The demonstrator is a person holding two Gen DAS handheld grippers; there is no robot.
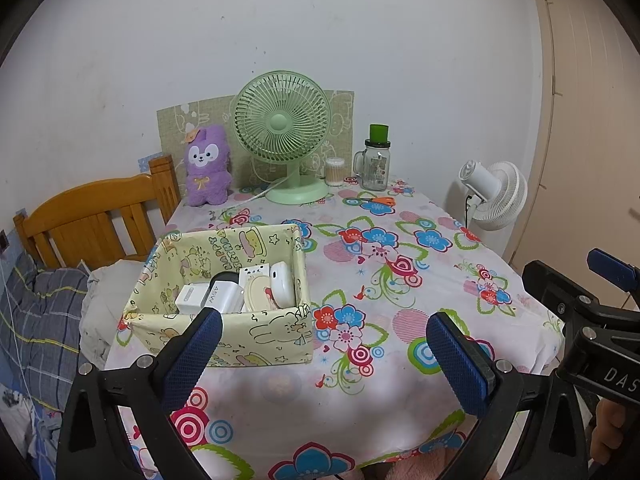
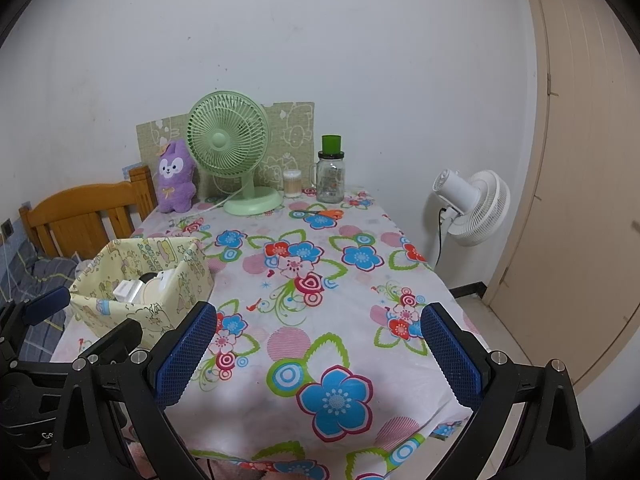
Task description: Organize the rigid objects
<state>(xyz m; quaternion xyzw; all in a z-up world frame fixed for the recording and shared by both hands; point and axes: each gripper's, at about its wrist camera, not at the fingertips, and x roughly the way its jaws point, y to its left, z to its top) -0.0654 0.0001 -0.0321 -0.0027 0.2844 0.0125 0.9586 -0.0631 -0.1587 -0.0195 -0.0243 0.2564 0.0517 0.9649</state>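
left wrist view
left gripper [image 1: 324,344]: jaws spread wide, nothing between them, above the near edge of the table [image 1: 400,320].
box [image 1: 224,332]: yellow cartoon-print fabric box near the table's left edge, just beyond the left finger [image 1: 192,360].
in the box: white charger [image 1: 222,298], white plug block [image 1: 190,299], round cream case [image 1: 260,294], white oval piece [image 1: 282,284], all packed close together along the near wall.
far edge: purple plush [image 1: 208,166] at the far left corner, green fan [image 1: 284,128] beside it, swab pot [image 1: 334,171], jar [image 1: 376,164] with a green cap.
scissors [image 1: 372,200]: orange handles, flat on the cloth just in front of the jar.
right gripper [image 1: 600,304]: seen at the right border beyond the table's right edge; whether its jaws are apart cannot be told here.
hand [image 1: 608,428]: partly seen under that gripper.

right wrist view
right gripper [image 2: 318,344]: jaws wide apart, empty, over the near edge of the table [image 2: 320,280].
box [image 2: 176,280]: at the left edge, white items visible inside.
left gripper [image 2: 80,320]: at the left border, near the box.
far edge: plush [image 2: 175,178], fan [image 2: 228,136], jar [image 2: 330,176].
white fan [image 2: 476,208]: on the floor beyond the table's right edge.
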